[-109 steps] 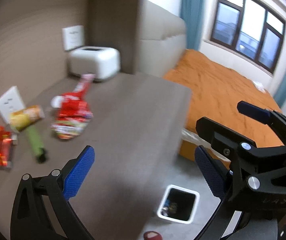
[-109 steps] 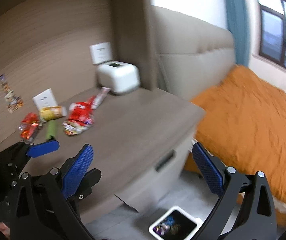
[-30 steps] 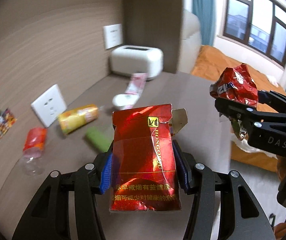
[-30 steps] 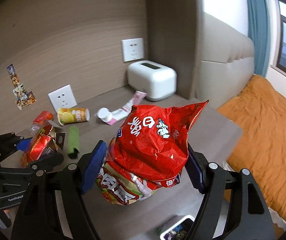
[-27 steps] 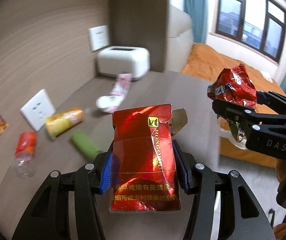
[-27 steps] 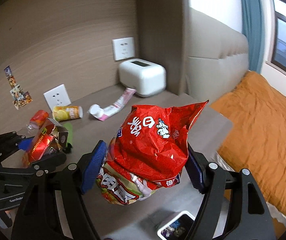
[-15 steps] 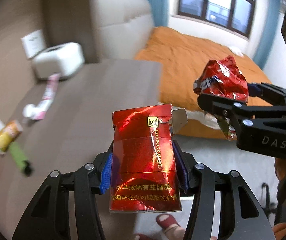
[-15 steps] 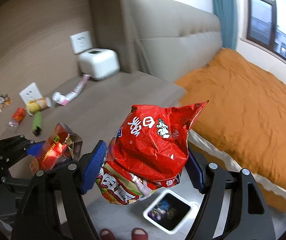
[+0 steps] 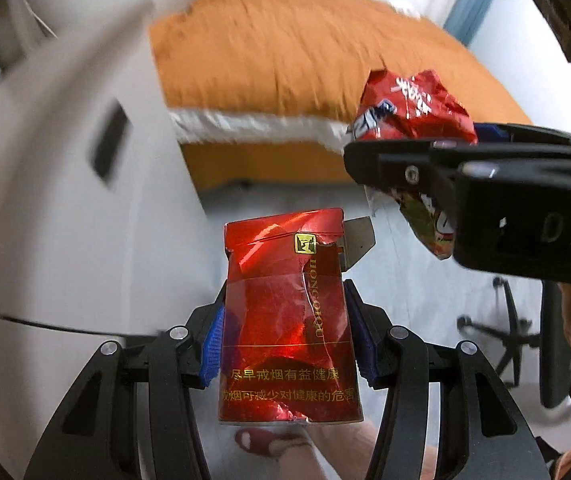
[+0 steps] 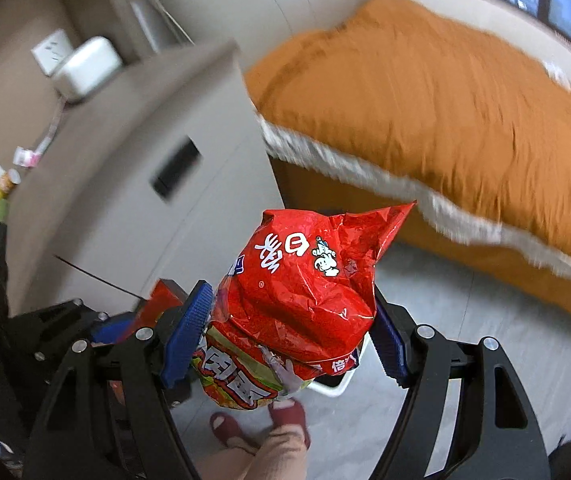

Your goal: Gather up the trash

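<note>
My left gripper is shut on a crumpled red cigarette pack and holds it over the grey floor. My right gripper is shut on a crumpled red snack bag, which also shows at the right of the left wrist view. A white trash bin sits on the floor just under the snack bag, mostly hidden by it. Several pieces of trash lie on the cabinet top at the far left.
A grey cabinet with a white toaster stands to the left. An orange bed fills the right. The person's red slippers are below the grippers. A chair base stands at the right.
Both grippers have swung away from the cabinet top and tilted down toward the floor, still holding the pack and the bag. The bin is now right under the snack bag.
</note>
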